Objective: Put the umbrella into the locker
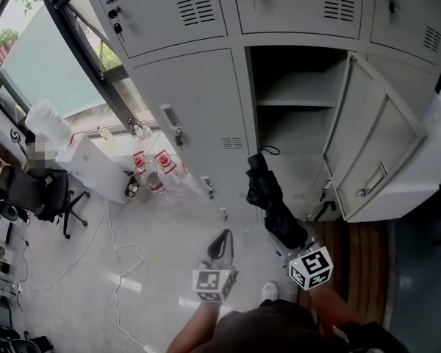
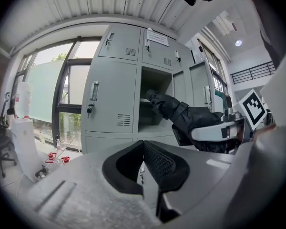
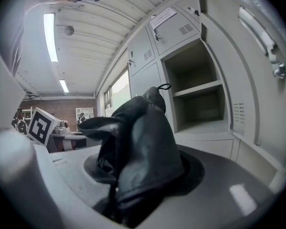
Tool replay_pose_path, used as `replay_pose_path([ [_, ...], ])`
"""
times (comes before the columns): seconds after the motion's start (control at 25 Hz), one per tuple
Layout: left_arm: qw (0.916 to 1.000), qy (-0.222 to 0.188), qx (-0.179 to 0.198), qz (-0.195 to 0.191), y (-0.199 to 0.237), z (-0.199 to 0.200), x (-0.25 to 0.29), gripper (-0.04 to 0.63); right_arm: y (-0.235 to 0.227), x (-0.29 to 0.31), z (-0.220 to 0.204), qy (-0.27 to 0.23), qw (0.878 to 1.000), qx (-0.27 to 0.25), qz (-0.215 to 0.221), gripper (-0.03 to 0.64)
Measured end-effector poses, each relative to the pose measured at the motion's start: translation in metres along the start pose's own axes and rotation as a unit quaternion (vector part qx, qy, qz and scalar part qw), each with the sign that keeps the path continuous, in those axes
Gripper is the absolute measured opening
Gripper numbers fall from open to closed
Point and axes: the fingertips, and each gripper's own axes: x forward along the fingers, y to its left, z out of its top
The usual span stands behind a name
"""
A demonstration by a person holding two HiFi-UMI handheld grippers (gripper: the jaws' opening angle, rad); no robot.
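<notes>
The black folded umbrella (image 1: pixel 270 197) sticks up and forward out of my right gripper (image 1: pixel 288 235), which is shut on its lower end. Its strap end points at the open locker (image 1: pixel 298 127), a grey compartment with one shelf whose door (image 1: pixel 382 149) is swung out to the right. In the right gripper view the umbrella (image 3: pixel 138 137) fills the space between the jaws of my right gripper (image 3: pixel 133 180), and the locker opening (image 3: pixel 200 92) lies ahead on the right. My left gripper (image 1: pixel 221 245) hangs left of the umbrella, shut and holding nothing. The left gripper view shows its pads (image 2: pixel 155 163) together and the umbrella (image 2: pixel 181 113) at the right.
Closed grey locker doors (image 1: pixel 195 116) flank the open one. Water bottles with red labels (image 1: pixel 151 169) stand on the floor by the window (image 1: pixel 51 65). An office chair (image 1: pixel 40 190) and a white cable (image 1: pixel 121 259) lie at the left.
</notes>
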Motion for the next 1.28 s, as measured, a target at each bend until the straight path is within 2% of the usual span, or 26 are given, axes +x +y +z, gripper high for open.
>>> replay_pose_path([
  [0.28, 0.9996, 0.009, 0.007, -0.025, -0.017, 0.007, 0.03, 0.005, -0.037, -0.008, -0.002, 0.006, 0.999, 0.013, -0.041, 0.241],
  [0.64, 0.996, 0.005, 0.013, -0.088, -0.036, 0.006, 0.071, 0.005, -0.062, -0.007, 0.0, 0.004, 0.996, 0.038, -0.086, 0.242],
  [0.84, 0.9931, 0.014, 0.005, -0.116, -0.026, 0.012, 0.1, 0.005, -0.073, 0.007, 0.005, 0.003, 0.992, 0.039, -0.118, 0.241],
  [1.04, 0.9895, -0.003, 0.006, -0.144, -0.012, 0.02, 0.131, 0.005, -0.083, 0.023, 0.005, 0.014, 0.988, 0.039, -0.152, 0.241],
  [1.28, 0.9839, -0.001, 0.007, -0.179, -0.001, 0.022, 0.159, 0.005, -0.095, 0.041, 0.006, 0.025, 0.981, 0.038, -0.188, 0.241],
])
